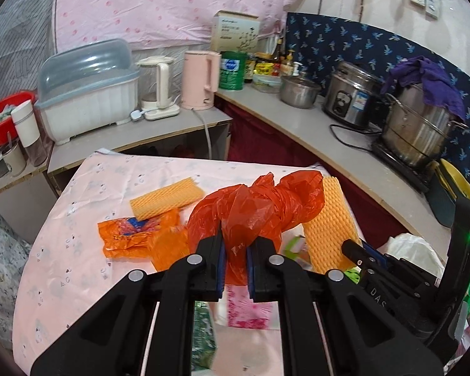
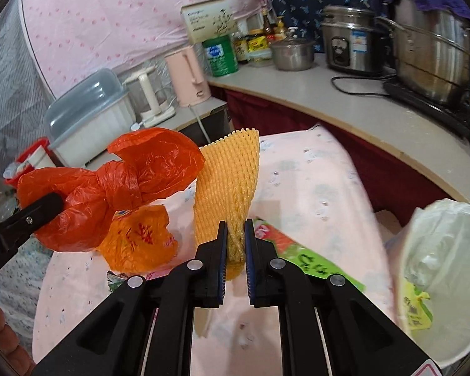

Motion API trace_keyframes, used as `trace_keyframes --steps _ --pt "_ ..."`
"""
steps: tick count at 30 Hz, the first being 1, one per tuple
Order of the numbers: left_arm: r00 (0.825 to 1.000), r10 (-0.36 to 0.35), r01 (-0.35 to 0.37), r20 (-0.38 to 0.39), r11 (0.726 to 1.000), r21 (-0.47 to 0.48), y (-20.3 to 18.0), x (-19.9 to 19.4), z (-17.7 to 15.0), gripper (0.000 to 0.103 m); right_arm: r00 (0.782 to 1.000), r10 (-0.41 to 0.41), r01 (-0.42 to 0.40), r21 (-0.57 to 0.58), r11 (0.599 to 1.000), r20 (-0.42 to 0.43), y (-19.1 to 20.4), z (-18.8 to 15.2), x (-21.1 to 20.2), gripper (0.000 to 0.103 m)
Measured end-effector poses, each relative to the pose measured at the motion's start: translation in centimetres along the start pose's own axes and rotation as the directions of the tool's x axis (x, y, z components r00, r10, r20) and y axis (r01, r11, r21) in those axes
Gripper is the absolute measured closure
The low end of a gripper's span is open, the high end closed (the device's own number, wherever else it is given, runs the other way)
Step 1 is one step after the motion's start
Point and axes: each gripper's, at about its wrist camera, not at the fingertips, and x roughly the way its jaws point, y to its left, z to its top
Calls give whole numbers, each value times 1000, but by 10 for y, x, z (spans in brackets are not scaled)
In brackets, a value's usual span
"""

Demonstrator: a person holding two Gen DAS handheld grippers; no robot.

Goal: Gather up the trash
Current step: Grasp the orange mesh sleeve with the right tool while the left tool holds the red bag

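Observation:
My left gripper (image 1: 236, 244) is shut on a knotted red plastic bag (image 1: 257, 206), lifted above the pink table cloth (image 1: 87, 266); the same red bag (image 2: 109, 181) shows at the left of the right wrist view, with the left gripper (image 2: 51, 202) clamped on it. My right gripper (image 2: 236, 235) is shut on a yellow foam fruit net (image 2: 227, 181), which stands up from the jaws. That yellow net (image 1: 329, 222) and the right gripper (image 1: 349, 246) appear at the right in the left wrist view. An orange wrapper (image 1: 131, 235) and another yellow foam net (image 1: 166, 199) lie on the cloth.
A bin lined with a white bag (image 2: 445, 269) stands at the table's right. A green packet (image 2: 316, 266) lies near it. Behind are a counter (image 1: 300, 128) with pots, a rice cooker (image 1: 351, 94), a pink kettle (image 1: 200, 78) and a covered dish rack (image 1: 87, 91).

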Motion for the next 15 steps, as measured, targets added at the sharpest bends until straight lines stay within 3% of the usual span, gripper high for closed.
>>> trace_keyframes --steps 15 --pt "991 -134 132 -1 977 167 -125 -35 -27 93 986 -134 119 147 982 96 -112 -27 -99 93"
